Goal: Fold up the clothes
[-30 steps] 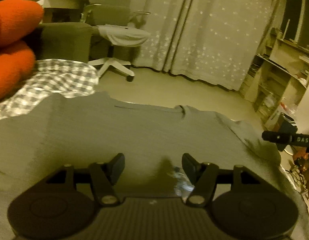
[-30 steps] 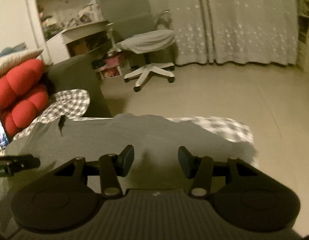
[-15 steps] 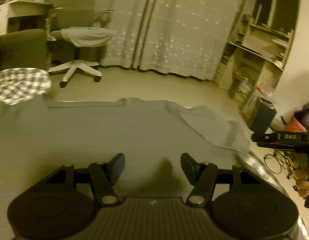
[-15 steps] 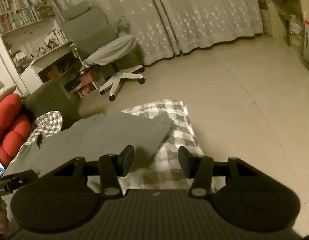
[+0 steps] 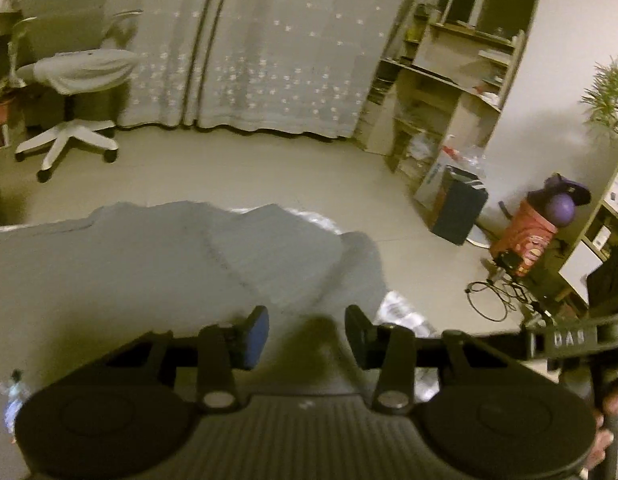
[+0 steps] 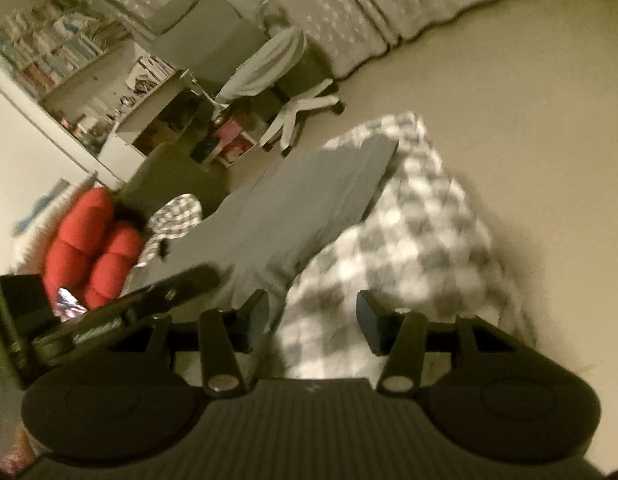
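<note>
Here, in the left wrist view, the left gripper [image 5: 307, 330] hangs with its jaws spread wide and nothing between them, just above the grey shirt [image 5: 157, 264], which spreads ahead and off to its left. The sleeve lies folded in just ahead; a grab there could pinch both layers and drag the fold open.

In the right wrist view, the right gripper [image 6: 313, 320] is likewise wide open and empty, over the checkered cover [image 6: 409, 240], the shirt ahead-left. This view is blurred, so closing now risks catching cover instead of shirt.
</note>
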{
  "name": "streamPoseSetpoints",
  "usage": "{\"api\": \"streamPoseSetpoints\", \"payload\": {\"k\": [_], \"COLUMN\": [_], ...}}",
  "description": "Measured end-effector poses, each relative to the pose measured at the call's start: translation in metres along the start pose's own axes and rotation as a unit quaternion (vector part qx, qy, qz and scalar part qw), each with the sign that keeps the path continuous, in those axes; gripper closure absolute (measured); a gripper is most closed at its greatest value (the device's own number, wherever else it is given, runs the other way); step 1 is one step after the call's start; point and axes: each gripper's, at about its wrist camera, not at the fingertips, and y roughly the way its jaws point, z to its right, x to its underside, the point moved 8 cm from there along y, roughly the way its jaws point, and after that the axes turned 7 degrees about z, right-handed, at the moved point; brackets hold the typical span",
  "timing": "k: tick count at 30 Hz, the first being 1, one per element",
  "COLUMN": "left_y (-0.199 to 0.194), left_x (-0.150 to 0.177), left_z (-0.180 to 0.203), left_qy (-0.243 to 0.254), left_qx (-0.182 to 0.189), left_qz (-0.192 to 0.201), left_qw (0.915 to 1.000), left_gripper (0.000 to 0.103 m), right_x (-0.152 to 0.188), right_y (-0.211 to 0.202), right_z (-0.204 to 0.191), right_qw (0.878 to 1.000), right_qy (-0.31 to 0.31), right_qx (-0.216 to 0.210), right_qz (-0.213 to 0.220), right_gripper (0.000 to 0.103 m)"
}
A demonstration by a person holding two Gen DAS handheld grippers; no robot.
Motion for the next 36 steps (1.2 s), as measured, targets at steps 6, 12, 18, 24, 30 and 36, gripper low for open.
{"api": "streamPoseSetpoints", "payload": {"k": [6,12,18,24,30,36], "left_y": [0.003,0.008,0.013,0.013,0.011,0.009], "left_x": [0.002,0.003,0.018,0.030,0.031,0.034], "left_z": [0.017,0.006,-0.015,-0.029,-0.028,-0.019], "left_qy": [0.012,-0.045,-0.109,-0.154,-0.158,-0.117], "left_qx": [0.023,0.016,0.006,0.008,0.012,0.011], "left_qz": [-0.013,-0.011,-0.011,0.001,0.009,0.011], "left_qw": [0.9996,0.9988,0.9940,0.9880,0.9873,0.9930], "left_gripper": [0.063,0.064,0.075,0.085,0.085,0.085], "right_x": [0.016,0.028,0.015,0.010,0.006,-0.007], "right_y": [-0.011,-0.002,0.010,0.026,0.034,0.011], "right_z": [-0.007,-0.020,-0.021,-0.028,-0.022,-0.006], "right_qw": [0.995,0.989,0.984,0.987,0.992,0.993], "right_qy": [0.067,0.089,0.122,0.114,0.110,0.097], "right_qx": [-0.061,-0.101,-0.126,-0.109,-0.069,-0.036], "right_qz": [-0.031,-0.054,-0.038,-0.025,0.006,0.060], "right_gripper": [0.050,0.050,0.051,0.052,0.087,0.099]}}
